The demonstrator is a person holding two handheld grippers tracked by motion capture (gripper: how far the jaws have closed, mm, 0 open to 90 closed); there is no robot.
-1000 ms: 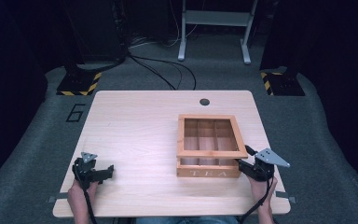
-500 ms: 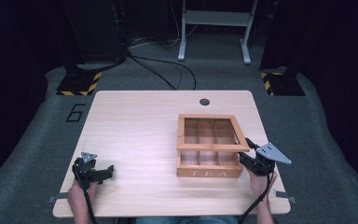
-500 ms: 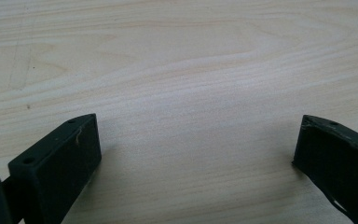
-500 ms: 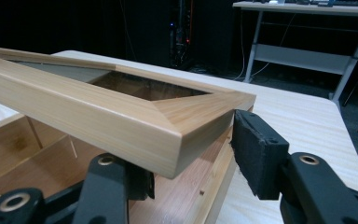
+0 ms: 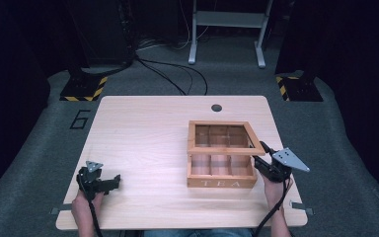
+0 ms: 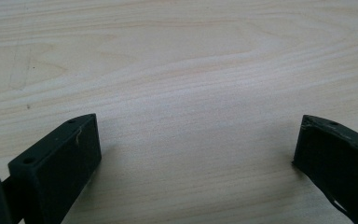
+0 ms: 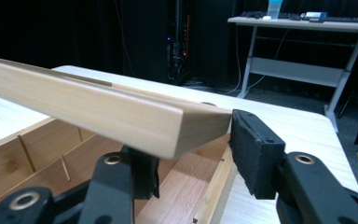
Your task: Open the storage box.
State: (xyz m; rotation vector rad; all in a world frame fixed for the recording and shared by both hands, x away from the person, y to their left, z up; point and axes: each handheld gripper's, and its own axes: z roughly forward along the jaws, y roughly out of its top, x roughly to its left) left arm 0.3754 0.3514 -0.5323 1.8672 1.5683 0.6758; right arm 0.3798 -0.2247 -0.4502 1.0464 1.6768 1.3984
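A: Right claw [image 7: 193,154] first: its black jaws have just been closing, and they now sit either side of the front right corner of the light wooden hinged lid [image 7: 121,114], one jaw under that corner inside the box, the other against its outer edge. It looks clamped on the lid, which is raised at a slant off the box.

B: What is the lid like?

A: A pale, smooth wooden frame; from the high view the compartments show through its middle [image 5: 220,137]. Below it is the shallow rectangular wooden tea box [image 5: 221,173], split by thin dividers into small compartments, with "TEA" on its front wall. It sits on the right half of the pale wood-grain surface [image 5: 148,133], nearer the person's edge.

B: And the right hand?

A: The right hand [image 5: 275,187] comes in from the bottom edge, just right of the box, forearm angled up toward the lid's corner.

B: The other side?

A: The left claw [image 6: 196,154] has its jaws wide apart with bare surface between them. The left hand [image 5: 86,200] rests low near the front left corner, well apart from the box
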